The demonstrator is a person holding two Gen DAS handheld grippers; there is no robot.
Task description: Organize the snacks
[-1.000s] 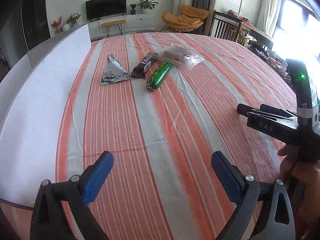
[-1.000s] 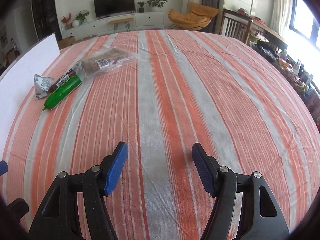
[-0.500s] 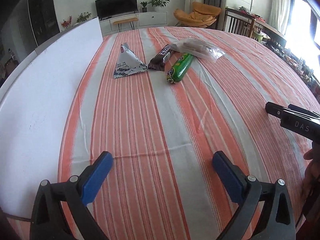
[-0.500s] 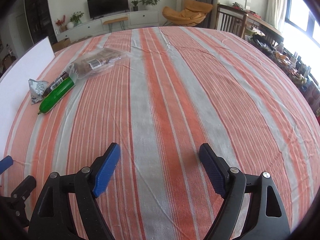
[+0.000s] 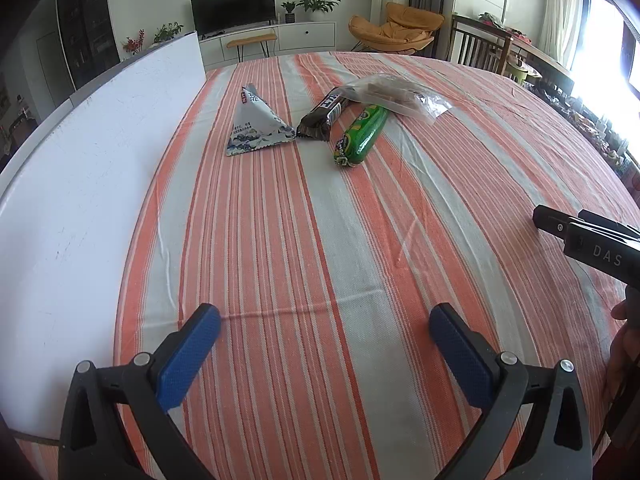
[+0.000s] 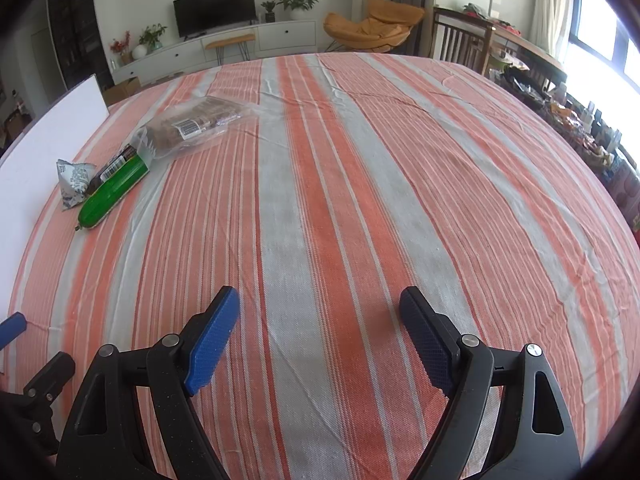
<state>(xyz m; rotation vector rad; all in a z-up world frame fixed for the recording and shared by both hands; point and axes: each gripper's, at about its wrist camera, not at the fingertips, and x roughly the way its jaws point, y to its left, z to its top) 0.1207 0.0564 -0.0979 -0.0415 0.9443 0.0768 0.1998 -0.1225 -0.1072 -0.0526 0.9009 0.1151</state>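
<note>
Four snacks lie in a cluster on the striped tablecloth far ahead of both grippers. They are a white-and-blue triangular packet (image 5: 256,126) (image 6: 74,182), a dark brown bar (image 5: 324,114) (image 6: 114,164), a green tube-shaped pack (image 5: 362,136) (image 6: 112,192) and a clear bag of brown pieces (image 5: 396,94) (image 6: 192,126). My left gripper (image 5: 324,312) is open, with only cloth between its blue pads. My right gripper (image 6: 319,296) is also open with nothing in it, to the right of the left one. Neither touches a snack.
A white board (image 5: 80,200) (image 6: 48,132) lies along the table's left side beside the snacks. The right gripper's black body (image 5: 592,248) and a hand show at the left view's right edge. Chairs and a cluttered table stand beyond the far right edge.
In the left wrist view the snacks have shifted right and nearer as the left gripper moved. The right gripper's jaws have spread wider. No snack has moved on the cloth.
</note>
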